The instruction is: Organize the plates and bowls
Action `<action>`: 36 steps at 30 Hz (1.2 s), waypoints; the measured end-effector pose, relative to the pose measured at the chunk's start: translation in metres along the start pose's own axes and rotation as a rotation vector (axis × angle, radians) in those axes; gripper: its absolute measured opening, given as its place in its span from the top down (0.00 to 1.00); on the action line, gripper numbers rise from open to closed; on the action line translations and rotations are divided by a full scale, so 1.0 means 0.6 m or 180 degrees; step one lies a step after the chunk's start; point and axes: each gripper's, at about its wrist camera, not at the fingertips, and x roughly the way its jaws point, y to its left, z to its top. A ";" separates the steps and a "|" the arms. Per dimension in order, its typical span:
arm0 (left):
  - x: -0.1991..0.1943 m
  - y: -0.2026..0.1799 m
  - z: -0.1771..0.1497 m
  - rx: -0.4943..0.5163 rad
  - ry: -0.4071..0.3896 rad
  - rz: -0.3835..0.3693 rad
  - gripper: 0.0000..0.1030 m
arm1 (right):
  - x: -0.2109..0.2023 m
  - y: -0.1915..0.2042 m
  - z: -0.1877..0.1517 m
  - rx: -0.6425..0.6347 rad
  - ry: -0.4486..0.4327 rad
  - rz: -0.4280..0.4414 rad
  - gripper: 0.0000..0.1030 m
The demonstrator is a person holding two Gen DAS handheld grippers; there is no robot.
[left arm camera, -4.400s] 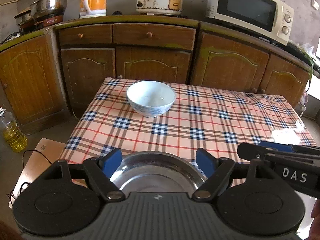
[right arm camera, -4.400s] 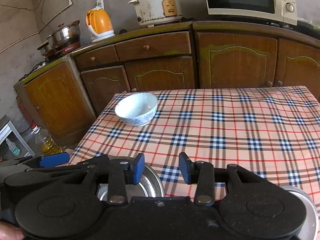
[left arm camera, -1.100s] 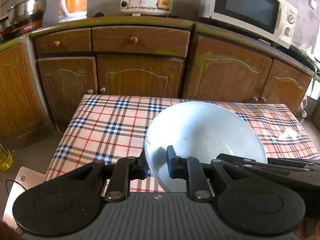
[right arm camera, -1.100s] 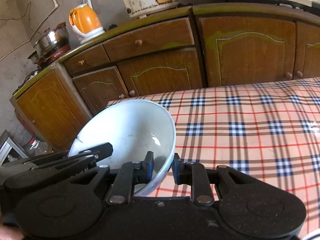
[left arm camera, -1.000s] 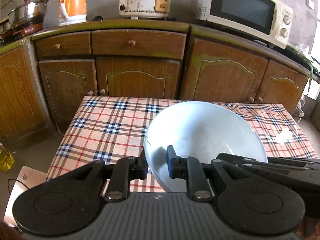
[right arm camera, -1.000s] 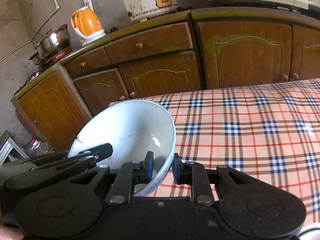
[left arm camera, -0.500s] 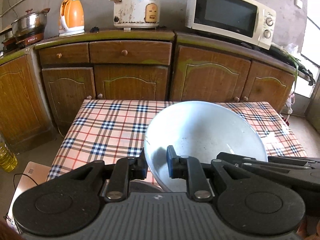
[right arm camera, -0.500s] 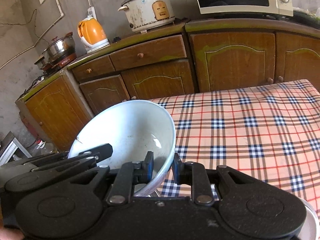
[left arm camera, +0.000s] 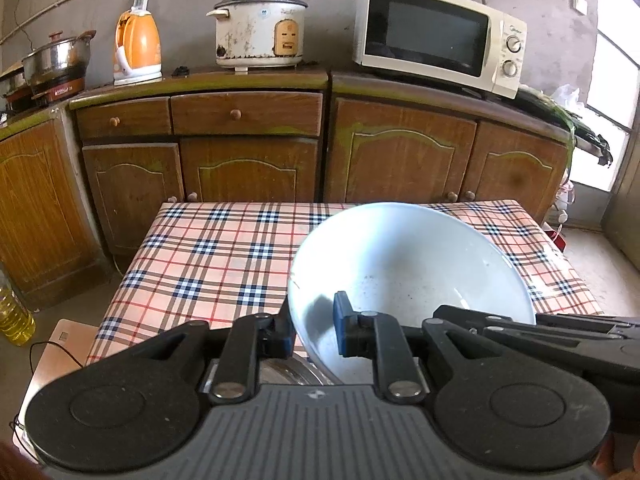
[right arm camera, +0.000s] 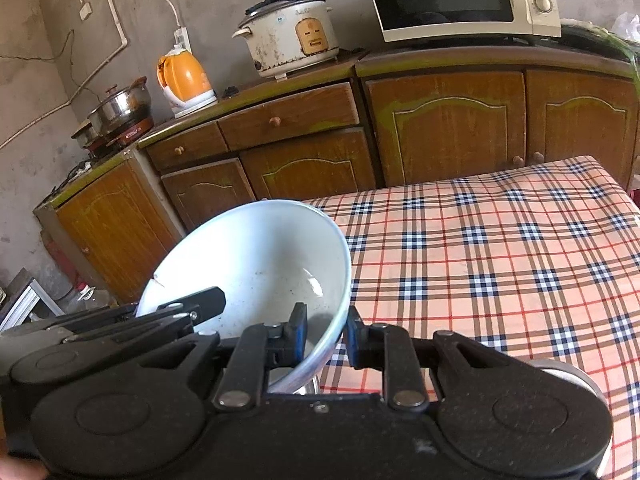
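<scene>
Both grippers pinch one pale blue ceramic bowl
Left gripper and right gripper clamp opposite rims above the checked tablecloth table — only the right view shows a steel plate rim beside it.

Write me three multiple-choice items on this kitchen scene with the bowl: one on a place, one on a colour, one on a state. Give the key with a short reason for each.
1. Where does the rice cooker stand?
A. on the checked table
B. on the counter between the kettle and the microwave
C. on the floor by the oil bottle

2. What colour is the kettle?
A. orange
B. green
C. black

3. How is the white bowl held?
A. resting flat on the table, untouched
B. by the left gripper alone
C. tilted, its rim pinched by both the left gripper and the right gripper

Key: B, the cooker sits on the counter with the kettle on one side and the microwave on the other. A, its body is plainly orange. C, each wrist view shows the rim between that gripper's pads, with the bowl tipped above the table.
</scene>
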 end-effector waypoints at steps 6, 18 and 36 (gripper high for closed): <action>-0.012 -0.014 -0.008 0.0030 -0.0015 -0.0031 0.82 | -0.021 -0.009 -0.011 0.0030 -0.0027 -0.0025 0.75; -0.028 -0.039 -0.021 0.0099 -0.0027 -0.0083 0.82 | -0.054 -0.034 -0.025 0.0102 -0.0059 -0.0055 0.75; -0.043 -0.070 -0.041 0.0150 -0.0025 -0.0164 0.82 | -0.094 -0.065 -0.047 0.0175 -0.0091 -0.0115 0.75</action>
